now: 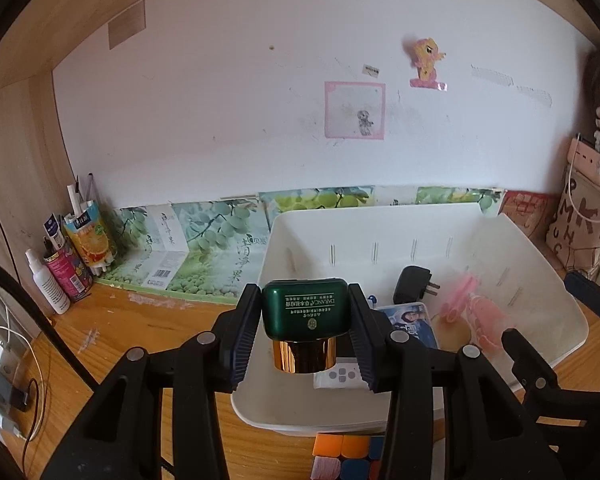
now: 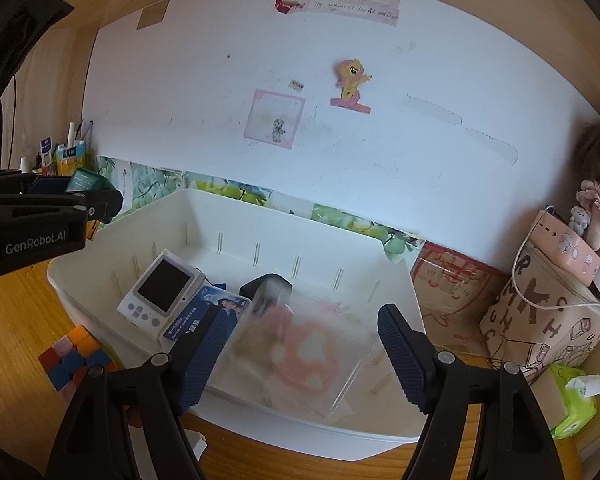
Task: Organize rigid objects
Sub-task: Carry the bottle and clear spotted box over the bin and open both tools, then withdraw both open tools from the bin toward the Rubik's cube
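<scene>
a: white bin (image 2: 100,272) on the desk holds a handheld game (image 2: 160,296) + card. clear box (image 2: 300,344) blurs btwn right gripper (image 2: 296,344) jaws, which stand apart.

b: left gripper (image 1: 306,316) clamps green jar (image 1: 305,308) over the bin's near edge. dropped from there, it could hit the game's screen.

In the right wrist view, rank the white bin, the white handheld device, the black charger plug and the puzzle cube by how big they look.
1. white bin
2. white handheld device
3. puzzle cube
4. black charger plug, partly hidden, so unsure
</scene>
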